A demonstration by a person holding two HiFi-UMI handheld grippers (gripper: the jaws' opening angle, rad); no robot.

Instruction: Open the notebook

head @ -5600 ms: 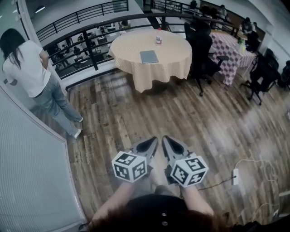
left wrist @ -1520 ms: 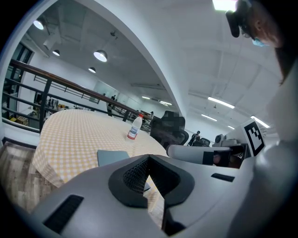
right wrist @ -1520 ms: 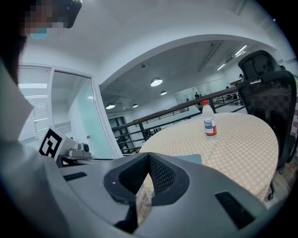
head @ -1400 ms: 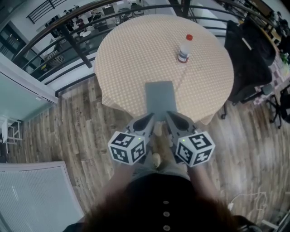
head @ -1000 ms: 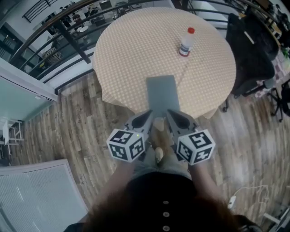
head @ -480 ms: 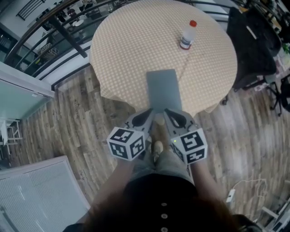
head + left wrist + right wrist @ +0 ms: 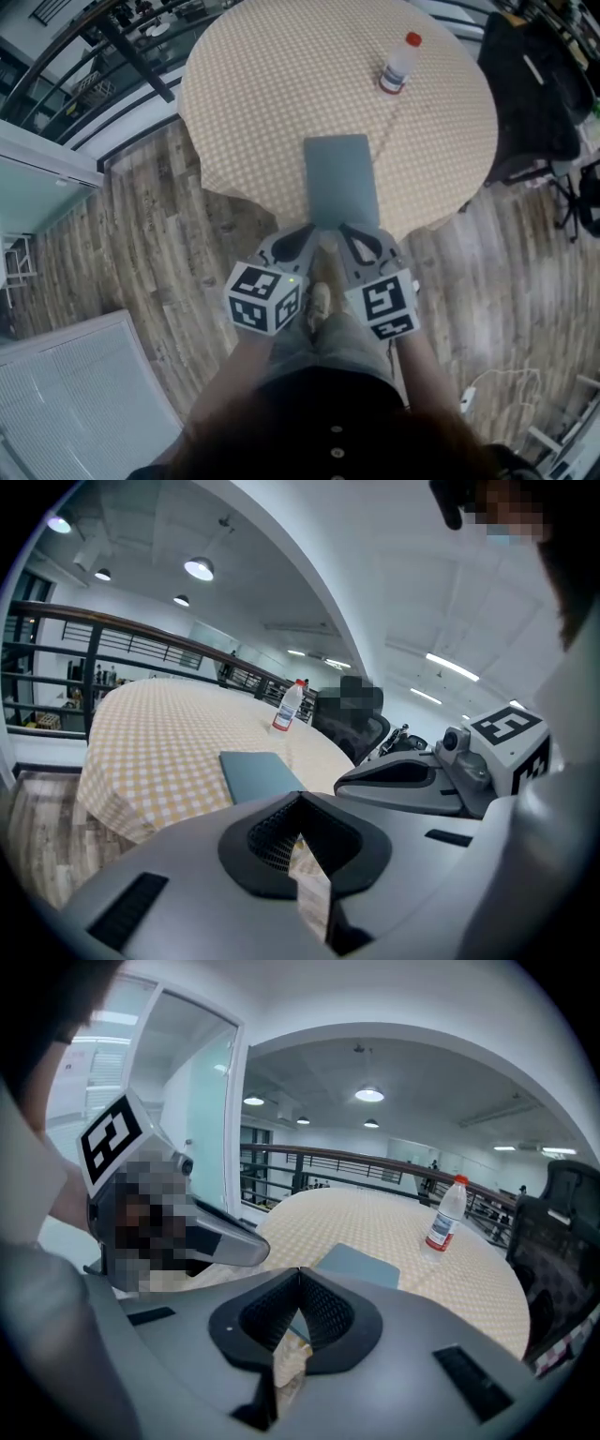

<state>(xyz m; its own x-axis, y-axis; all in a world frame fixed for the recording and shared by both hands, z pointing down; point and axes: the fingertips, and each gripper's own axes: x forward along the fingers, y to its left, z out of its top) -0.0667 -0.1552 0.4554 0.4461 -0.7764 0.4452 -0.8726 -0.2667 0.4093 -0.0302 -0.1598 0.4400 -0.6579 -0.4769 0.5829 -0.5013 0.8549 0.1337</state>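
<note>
Your left tool (image 7: 307,232) and right tool (image 7: 346,231), both closed and empty, hover just short of the closed slate-grey notebook (image 7: 340,180) at the near edge of the round, yellow-checked bench (image 7: 262,94); aim for its cover's free edge.

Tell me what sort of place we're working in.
Probably an upper-floor office or canteen area: a round table with a checked cloth, a black railing overlooking a lower level, and an office chair.
</note>
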